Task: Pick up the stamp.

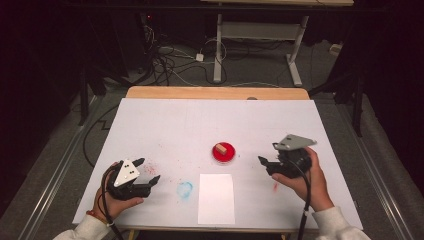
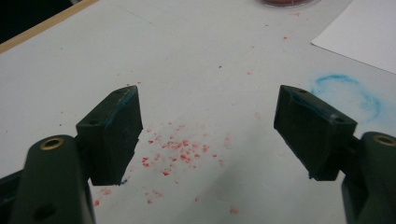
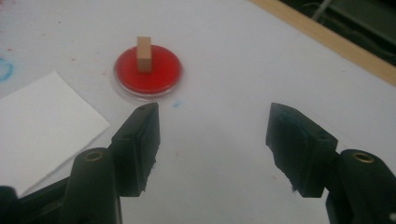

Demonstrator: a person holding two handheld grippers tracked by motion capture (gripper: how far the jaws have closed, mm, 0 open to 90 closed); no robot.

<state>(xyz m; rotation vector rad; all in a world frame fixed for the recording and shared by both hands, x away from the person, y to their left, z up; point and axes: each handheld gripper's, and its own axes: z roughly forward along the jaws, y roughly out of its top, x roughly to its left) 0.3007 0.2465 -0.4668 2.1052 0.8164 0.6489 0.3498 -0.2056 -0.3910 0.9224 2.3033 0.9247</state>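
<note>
Evidently at the outset: both the left gripper [image 1: 147,173] and right gripper [image 1: 267,155] gape empty, block [image 1: 222,149] untouched on red pad [image 1: 224,154] at twelve o'clock of blank paper [image 1: 216,198].

- The person's left hand [image 1: 112,200] enters from the bottom left of the high view, a pale sleeve at the wrist, wrapped around the left gripper [image 1: 148,171].
- The left gripper's jaws stand wide apart with nothing between them, pointing toward the middle of the table; its grey three-cornered plate faces up.
- The right hand [image 1: 307,182] comes in from the bottom right, also in a pale sleeve, holding the right gripper [image 1: 269,156].
- The right gripper's jaws are likewise spread wide and empty, aimed leftward, with a cable trailing back along the forearm.
</note>
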